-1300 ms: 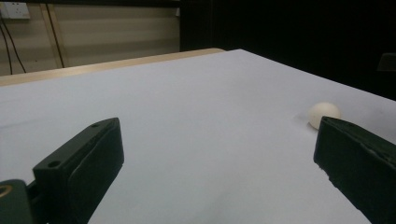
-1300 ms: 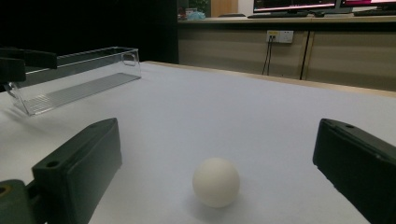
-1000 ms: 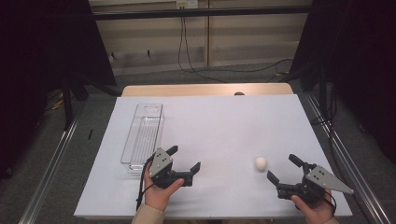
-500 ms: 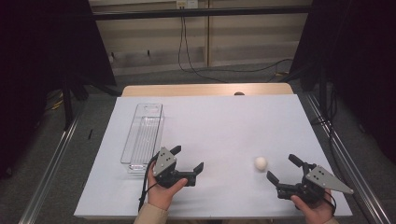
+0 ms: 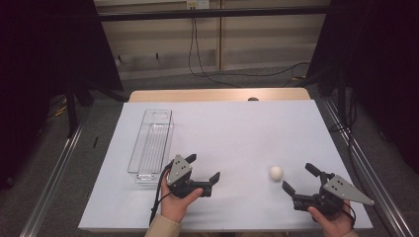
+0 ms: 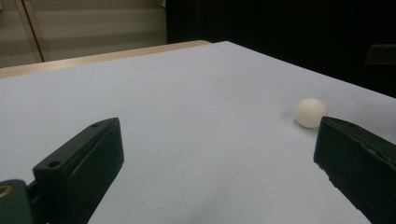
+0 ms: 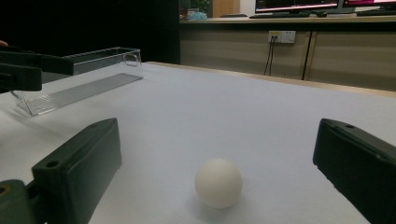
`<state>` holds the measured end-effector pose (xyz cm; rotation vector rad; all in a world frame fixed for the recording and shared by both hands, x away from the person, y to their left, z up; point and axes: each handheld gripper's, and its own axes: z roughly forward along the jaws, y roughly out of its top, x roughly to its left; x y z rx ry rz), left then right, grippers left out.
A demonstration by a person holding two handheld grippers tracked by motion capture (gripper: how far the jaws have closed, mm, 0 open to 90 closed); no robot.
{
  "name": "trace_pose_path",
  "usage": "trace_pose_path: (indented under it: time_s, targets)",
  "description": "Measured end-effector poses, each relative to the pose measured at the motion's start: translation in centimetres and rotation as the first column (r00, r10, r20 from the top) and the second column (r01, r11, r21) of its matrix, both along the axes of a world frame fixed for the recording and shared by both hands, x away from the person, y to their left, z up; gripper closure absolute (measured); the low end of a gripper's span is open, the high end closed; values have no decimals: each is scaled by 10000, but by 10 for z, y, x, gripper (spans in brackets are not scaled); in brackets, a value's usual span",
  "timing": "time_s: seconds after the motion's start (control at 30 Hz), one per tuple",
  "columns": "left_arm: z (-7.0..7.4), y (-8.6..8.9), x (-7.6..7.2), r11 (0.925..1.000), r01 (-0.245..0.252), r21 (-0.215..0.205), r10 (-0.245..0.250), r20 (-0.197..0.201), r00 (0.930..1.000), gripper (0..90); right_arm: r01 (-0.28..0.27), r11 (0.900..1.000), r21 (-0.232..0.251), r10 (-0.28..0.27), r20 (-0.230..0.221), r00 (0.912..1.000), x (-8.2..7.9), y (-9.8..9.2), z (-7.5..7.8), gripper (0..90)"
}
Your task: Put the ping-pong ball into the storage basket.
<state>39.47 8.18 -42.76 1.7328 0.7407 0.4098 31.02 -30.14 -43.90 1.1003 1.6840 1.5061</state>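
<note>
Ball: a small white ball (image 5: 275, 173) rests on the white table cover (image 5: 237, 133), near its front right.
Right gripper (image 5: 301, 178): jaws spread wide, empty, just short of the ball.
Left gripper (image 5: 202, 168): jaws apart, empty, pointing toward the ball.
Clear tray (image 5: 151, 143): at the left, beside the left gripper.

Count of things on the worktop (image 5: 237, 128)

One white ball (image 5: 276, 173), one clear tray (image 5: 152, 143), and two claws: left (image 5: 202, 169), right (image 5: 300, 178).
</note>
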Motion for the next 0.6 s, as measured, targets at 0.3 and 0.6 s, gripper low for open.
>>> trace_pose_path:
  time_s: [0.3, 0.6]
  targets:
    - [0, -5, 2, 9998, 166, 116, -164, -112, 9998, 17, -6, 10000, 4, 6, 11, 10000, 0, 0, 0, 6]
    - [0, -15, 4, 9996, 280, 99, -279, -89, 9996, 17, -39, 10000, 11, 39, -5, 10000, 0, 0, 0, 6]
